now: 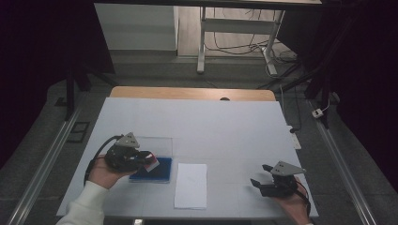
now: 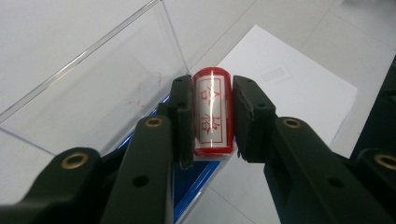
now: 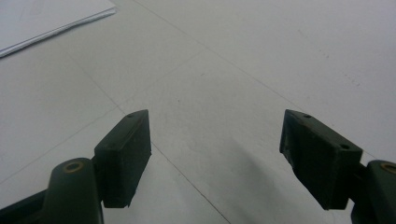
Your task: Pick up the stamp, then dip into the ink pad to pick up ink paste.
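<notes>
Left gripper view showed the left gripper [image 2: 212, 119] clenched on a red stamp [image 2: 213, 112] above the blue ink pad [image 2: 196, 179]; tilted, it might print unevenly on the paper [image 2: 289, 79]. Right gripper [image 3: 215, 154] stood released.

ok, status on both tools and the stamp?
Left tool shut on red stamp, above blue ink pad. Right tool open, idle. Nothing blocking.
</notes>
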`<state>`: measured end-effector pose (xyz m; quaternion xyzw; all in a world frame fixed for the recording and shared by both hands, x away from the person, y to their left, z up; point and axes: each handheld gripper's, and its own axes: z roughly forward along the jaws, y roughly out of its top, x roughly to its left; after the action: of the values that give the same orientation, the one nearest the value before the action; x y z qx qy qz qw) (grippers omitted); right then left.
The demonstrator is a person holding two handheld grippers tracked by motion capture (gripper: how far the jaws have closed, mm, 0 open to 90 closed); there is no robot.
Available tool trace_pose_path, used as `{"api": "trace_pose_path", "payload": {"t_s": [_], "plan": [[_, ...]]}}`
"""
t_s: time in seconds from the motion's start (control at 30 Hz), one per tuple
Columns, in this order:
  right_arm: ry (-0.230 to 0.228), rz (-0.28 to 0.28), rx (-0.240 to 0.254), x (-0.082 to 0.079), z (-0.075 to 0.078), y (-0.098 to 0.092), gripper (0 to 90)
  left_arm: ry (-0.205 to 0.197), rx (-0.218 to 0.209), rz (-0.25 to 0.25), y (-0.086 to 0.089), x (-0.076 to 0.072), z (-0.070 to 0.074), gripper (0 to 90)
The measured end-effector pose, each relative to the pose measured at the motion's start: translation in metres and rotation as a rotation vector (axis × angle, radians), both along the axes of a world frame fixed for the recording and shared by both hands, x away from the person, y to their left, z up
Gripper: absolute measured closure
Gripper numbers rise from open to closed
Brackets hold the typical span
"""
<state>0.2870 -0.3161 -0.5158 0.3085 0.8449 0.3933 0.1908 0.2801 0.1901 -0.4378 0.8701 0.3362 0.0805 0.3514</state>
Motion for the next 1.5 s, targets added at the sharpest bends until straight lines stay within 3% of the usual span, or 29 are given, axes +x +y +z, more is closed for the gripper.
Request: {"api": "trace_pose_path", "payload": {"t_s": [0.73, 1.0, 1.43, 1.5], "plan": [[0.008, -0.004, -0.012, 0.0, -0.001, 0.0, 25.3, 0.062, 0.093, 0.022, -0.007, 0.017, -0.028, 70.4], [0.008, -0.003, -0.015, -0.002, 0.0, 0.001, 25.4, 0.059, 0.13, 0.027, -0.01, 0.016, -0.032, 70.4], [0.007, -0.002, -0.018, -0.002, 0.0, 0.0, 25.9, 0.079, 0.165, 0.032, -0.014, 0.019, -0.04, 70.5], [0.007, -0.001, -0.017, -0.002, 0.0, 0.0, 25.9, 0.083, 0.156, 0.037, -0.013, 0.019, -0.04, 70.5]]}}
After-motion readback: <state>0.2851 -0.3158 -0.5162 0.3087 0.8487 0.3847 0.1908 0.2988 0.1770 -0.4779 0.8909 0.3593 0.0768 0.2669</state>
